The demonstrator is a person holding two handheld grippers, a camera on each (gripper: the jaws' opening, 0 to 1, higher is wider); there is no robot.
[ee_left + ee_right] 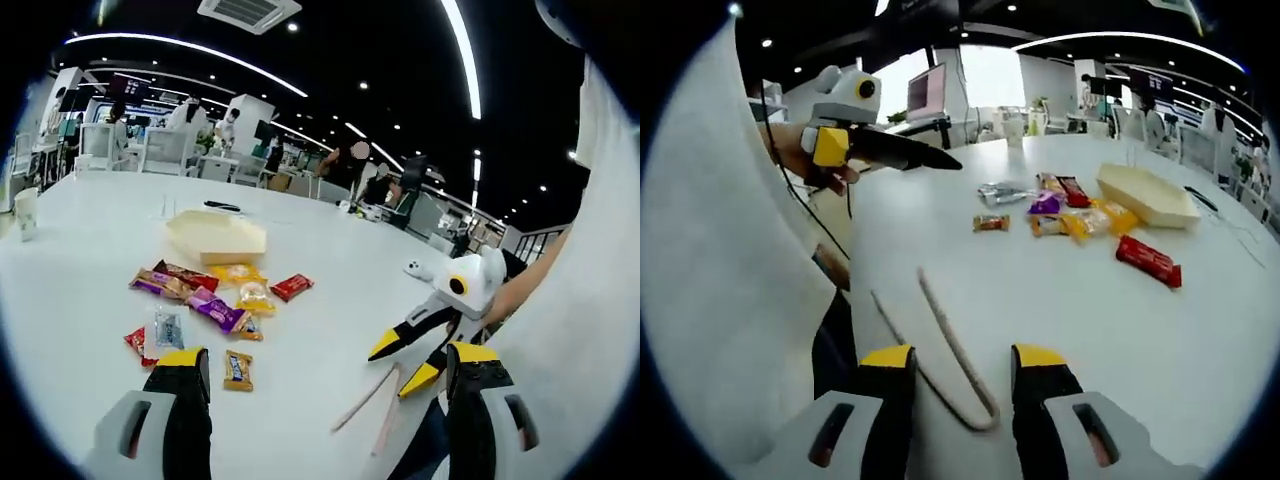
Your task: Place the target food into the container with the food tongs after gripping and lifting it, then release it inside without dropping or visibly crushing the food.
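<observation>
Both grippers are empty, jaws apart: the right gripper [952, 362] straddles the closed end of the food tongs [950, 370] lying on the table [1110, 330], the left gripper [322, 362] hovers above it. Nothing is lifted yet; wrapped snacks [215, 300] lie scattered beside the empty container [215, 238].

Left tool [325, 372] open over white table [80, 260], scattered snack packets [215, 295], tan container [216, 237], tongs [372, 402]

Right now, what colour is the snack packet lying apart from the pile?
Red. The packet shows best in the right gripper view, on the white table.
</observation>
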